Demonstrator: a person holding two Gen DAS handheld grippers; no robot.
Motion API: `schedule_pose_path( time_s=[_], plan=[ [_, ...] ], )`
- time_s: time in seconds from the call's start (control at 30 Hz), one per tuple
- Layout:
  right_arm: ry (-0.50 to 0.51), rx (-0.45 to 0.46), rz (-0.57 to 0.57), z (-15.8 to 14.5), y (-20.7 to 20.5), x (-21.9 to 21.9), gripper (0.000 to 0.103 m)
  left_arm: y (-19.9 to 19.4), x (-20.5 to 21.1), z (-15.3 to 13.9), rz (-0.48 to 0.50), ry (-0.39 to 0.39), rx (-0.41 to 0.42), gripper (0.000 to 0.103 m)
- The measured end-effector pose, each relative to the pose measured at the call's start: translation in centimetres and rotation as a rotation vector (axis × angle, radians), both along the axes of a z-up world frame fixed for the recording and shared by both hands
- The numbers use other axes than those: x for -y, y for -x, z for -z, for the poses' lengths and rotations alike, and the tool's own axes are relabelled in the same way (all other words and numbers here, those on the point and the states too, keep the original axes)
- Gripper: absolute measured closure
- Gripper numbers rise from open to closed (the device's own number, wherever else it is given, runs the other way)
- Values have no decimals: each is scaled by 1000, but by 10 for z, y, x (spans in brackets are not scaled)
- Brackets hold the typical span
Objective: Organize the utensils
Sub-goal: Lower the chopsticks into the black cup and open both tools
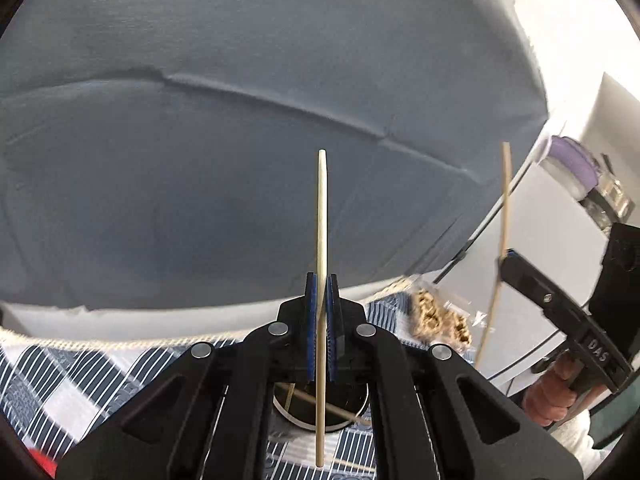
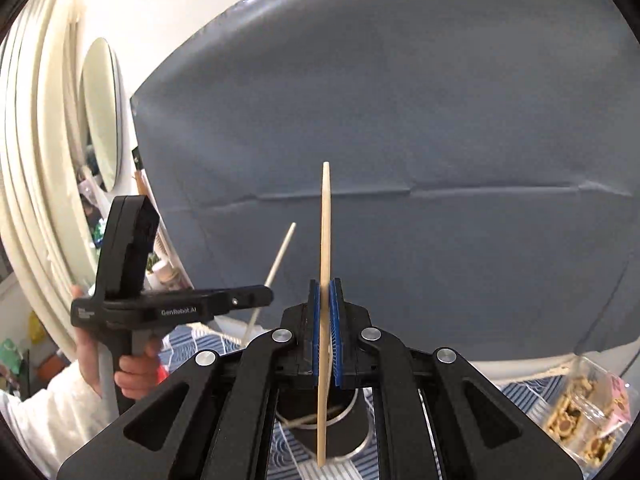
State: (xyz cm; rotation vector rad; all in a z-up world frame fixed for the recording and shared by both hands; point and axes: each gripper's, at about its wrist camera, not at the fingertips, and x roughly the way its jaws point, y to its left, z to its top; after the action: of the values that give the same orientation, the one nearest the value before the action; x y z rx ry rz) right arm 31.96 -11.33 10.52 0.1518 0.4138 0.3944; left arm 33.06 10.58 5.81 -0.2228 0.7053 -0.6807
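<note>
Grippers, two, black with blue pads.

Left gripper [image 1: 321, 292]: jaws closed onto one pale wooden chopstick [image 1: 322, 216]. The stick stands upright through the pads, its tip toward twelve o'clock in the left wrist view and its lower end toward six o'clock.

Right gripper [image 2: 325, 300]: jaws likewise closed onto a second chopstick [image 2: 325, 240], upright between the pads, tip toward twelve o'clock in the right wrist view. In the left wrist view this gripper sits at about four o'clock, gripped by a hand [image 1: 550, 394].

Chopsticks held: two, one per gripper. In the right wrist view the left gripper's stick shows slanted at about nine o'clock of the right gripper, its tip leaning toward one o'clock.

Holder, one: a dark round cup [image 2: 344, 432] with a light rim, directly below the jaws at six o'clock in both views. At least two more thin sticks [image 1: 320, 400] lie crossed over its mouth; an exact count cannot be made out.

Tablecloth [image 1: 80, 368], one, blue and white stripes, under the cup.

Backdrop [image 2: 400, 120], one, blue-grey fabric with a horizontal crease, filling the upper field.

Snack packets: one clear bag of brown biscuits [image 2: 580, 416] at four o'clock in the right wrist view.

Mirror [image 2: 102, 112], one, oval, at ten o'clock in the right wrist view.
</note>
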Motion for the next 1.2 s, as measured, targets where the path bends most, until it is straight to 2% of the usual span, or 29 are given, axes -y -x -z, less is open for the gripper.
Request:
schedule_pose_path(
  time_s=[0.27, 0.4, 0.57, 0.8, 0.93, 1.1, 1.2],
  plan=[
    [-76, 50, -26, 20, -21, -2, 98, -8, 5, 15, 33, 80, 87, 98],
    [-123, 51, -37, 34, -34, 1, 98, -11, 8, 27, 52, 95, 101, 98],
    [-126, 44, -33, 57, -44, 1, 98, -17, 13, 40, 91, 98, 111, 98],
    [-89, -2, -28, 86, -49, -7, 98, -11, 23, 63, 104, 90, 109, 98],
    [-51, -35, -19, 95, -44, -8, 98, -5, 27, 71, 107, 46, 113, 98],
    [-11, -83, -5, 103, -36, -9, 98, 1, 24, 65, 116, 43, 120, 98],
    [10, -95, -3, 102, -29, -11, 98, 8, 26, 59, 118, 6, 146, 98]
  ],
)
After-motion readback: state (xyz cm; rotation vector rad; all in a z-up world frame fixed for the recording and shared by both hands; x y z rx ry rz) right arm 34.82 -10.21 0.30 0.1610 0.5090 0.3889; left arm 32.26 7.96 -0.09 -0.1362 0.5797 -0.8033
